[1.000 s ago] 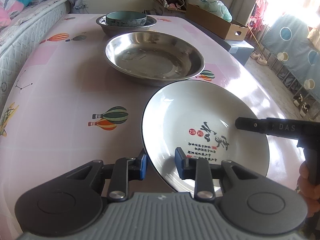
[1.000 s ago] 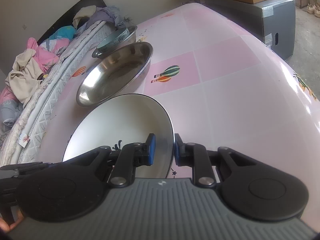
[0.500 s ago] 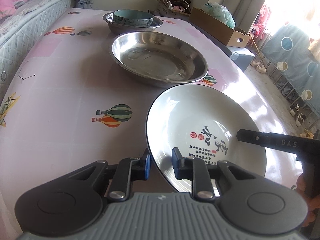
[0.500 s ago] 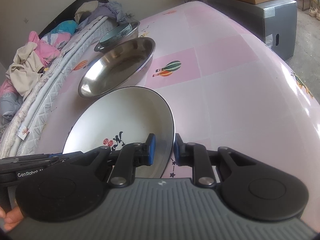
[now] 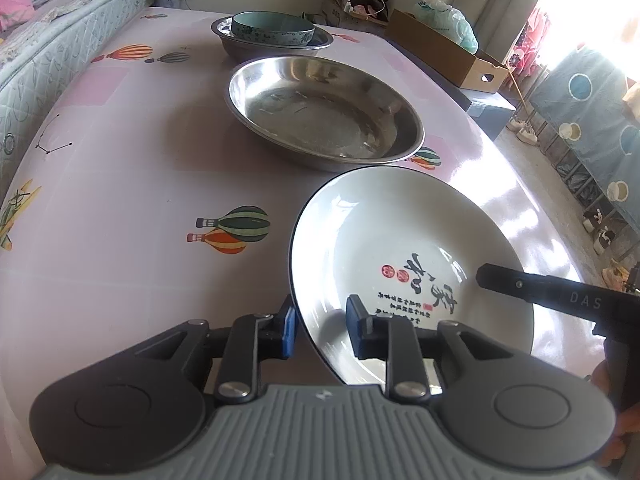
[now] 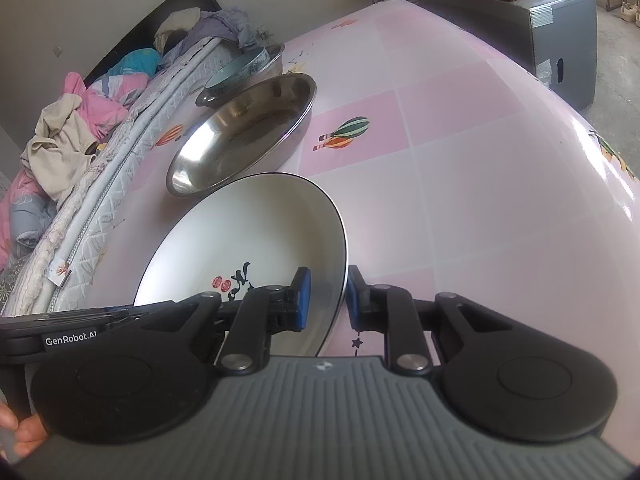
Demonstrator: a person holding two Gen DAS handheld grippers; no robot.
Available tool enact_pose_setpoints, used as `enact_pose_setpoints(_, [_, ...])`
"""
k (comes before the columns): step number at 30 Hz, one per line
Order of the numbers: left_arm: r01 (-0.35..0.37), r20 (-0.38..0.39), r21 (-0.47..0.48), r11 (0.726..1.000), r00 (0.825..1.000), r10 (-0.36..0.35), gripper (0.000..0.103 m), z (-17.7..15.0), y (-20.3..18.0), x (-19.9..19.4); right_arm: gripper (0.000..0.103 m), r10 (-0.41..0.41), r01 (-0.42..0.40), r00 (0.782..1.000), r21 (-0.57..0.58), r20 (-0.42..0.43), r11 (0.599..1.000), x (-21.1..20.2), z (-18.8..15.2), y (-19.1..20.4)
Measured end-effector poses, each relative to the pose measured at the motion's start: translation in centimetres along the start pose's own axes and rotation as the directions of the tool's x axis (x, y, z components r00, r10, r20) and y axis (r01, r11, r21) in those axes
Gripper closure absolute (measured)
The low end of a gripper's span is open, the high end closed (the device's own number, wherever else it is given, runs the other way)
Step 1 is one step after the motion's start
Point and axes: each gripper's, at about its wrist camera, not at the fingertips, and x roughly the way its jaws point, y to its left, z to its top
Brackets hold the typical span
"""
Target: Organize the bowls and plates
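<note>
Both pairs of tongs straddle the rim of the white ceramic plate (image 5: 400, 240), one on each side; the left tongs (image 5: 319, 330) have a blue pad under the rim and one inside the bowl of the plate, the right tongs (image 6: 325, 298) likewise at the opposite edge; each pair looks closed onto the rim, though a sliver of gap shows at the left pad, so the left pinch may be loose. The plate sits low over the pink worktop (image 5: 120, 200), whether lifted or resting I cannot tell; its far edge lies just short of the large steel dish (image 5: 324, 114), which stands straight ahead of both tongs, neither hand clearly nearer. I would judge that forward gap to be what the next move turns on; carry the plate ahead and lower it into the dish. Beyond that, a teal bowl (image 5: 273, 29) is nested in a second steel dish (image 5: 320, 43). The plate is glazed, glossy, black-rimmed, shallow and round, with calligraphy inside, likely slippery under the pads; the steel is thin, mirror-bright and wide.
</note>
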Motion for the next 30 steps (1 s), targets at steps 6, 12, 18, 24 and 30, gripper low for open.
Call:
enact_pose_setpoints(6, [-0.032, 0.015, 0.034, 0.999, 0.999, 0.031, 0.074, -0.3, -0.8, -0.1, 0.083, -0.012, 0.012, 1.0, -0.013, 0.017, 1.0, -0.1, -0.2, 0.3])
enact_pose_setpoints(12, [-0.045, 0.015, 0.045, 0.998, 0.999, 0.044, 0.073, -0.3, -1.3, -0.3, 0.082, -0.08, 0.081, 0.997, -0.074, 0.024, 0.994, 0.0, -0.2, 1.6])
enact_pose_setpoints(18, [-0.039, 0.023, 0.053, 0.998, 0.999, 0.038, 0.073, -0.3, -1.4, -0.5, 0.082, -0.087, 0.09, 0.996, -0.085, 0.036, 0.992, -0.6, -0.3, 1.7])
enact_pose_setpoints(24, [-0.036, 0.027, 0.062, 0.997, 0.999, 0.034, 0.073, -0.4, -1.5, -0.5, 0.082, -0.086, 0.089, 0.996, -0.076, 0.036, 0.993, -0.8, -0.4, 1.4])
enact_pose_setpoints(30, [-0.036, 0.042, 0.079, 0.996, 0.999, 0.033, 0.072, -0.4, -1.7, -0.8, 0.082, -0.09, 0.093, 0.995, -0.081, 0.041, 0.992, -1.1, -0.5, 1.5])
